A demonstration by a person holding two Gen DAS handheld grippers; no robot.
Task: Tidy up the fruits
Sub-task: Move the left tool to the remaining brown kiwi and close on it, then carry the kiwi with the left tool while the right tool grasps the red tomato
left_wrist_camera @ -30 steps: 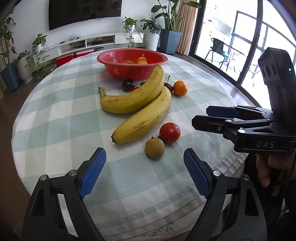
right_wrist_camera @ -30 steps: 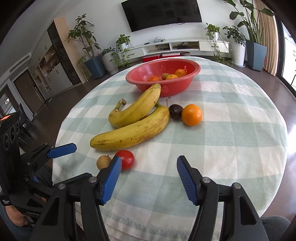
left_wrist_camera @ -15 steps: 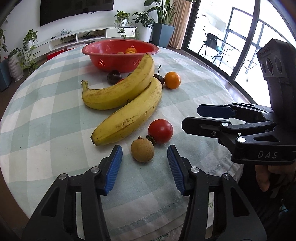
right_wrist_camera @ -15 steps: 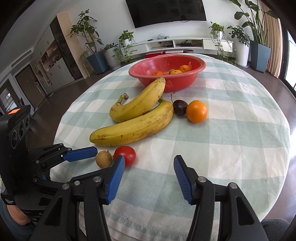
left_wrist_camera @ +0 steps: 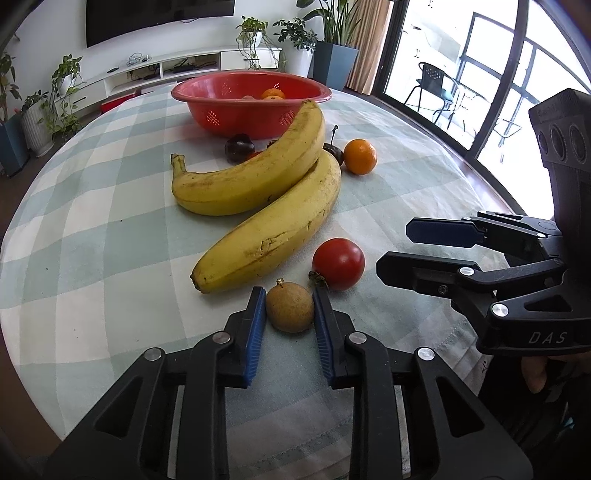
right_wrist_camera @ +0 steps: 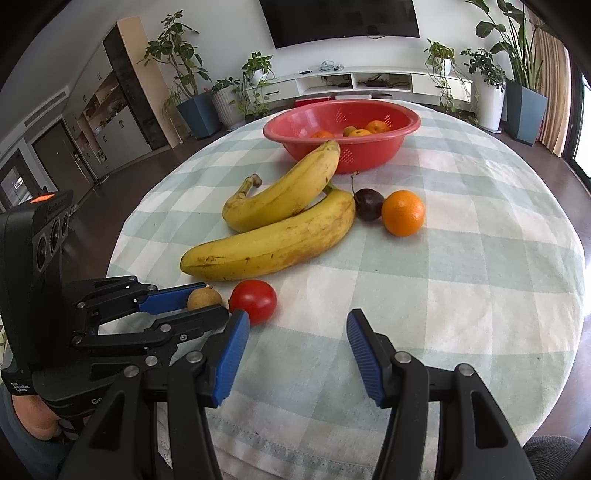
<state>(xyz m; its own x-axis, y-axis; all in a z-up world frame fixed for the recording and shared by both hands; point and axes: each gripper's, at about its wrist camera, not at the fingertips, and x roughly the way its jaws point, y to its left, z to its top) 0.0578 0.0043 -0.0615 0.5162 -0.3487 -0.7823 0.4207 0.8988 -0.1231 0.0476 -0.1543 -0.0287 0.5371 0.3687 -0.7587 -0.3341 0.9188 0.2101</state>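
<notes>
Longan (left_wrist_camera: 290, 309): on the cloth (left_wrist_camera: 92, 236) at the near edge, clamped between our left gripper's (left_wrist_camera: 289, 314) blue pads. At its 2 o'clock, a tomato (left_wrist_camera: 338, 263), just beside. At 12, 2 bananas (left_wrist_camera: 266, 236), touching each other. Beyond them, 2 plums, an orange (left_wrist_camera: 360, 156), then the red bowl (left_wrist_camera: 251, 107). Our right gripper (right_wrist_camera: 295, 350): jaws apart, empty, over bare cloth.

Home living room, wall-mounted television (right_wrist_camera: 345, 16), low white media shelf (right_wrist_camera: 369, 79), potted plants (right_wrist_camera: 255, 86), glass balcony doors (left_wrist_camera: 461, 74), checked-cloth tabletop (right_wrist_camera: 480, 258)
</notes>
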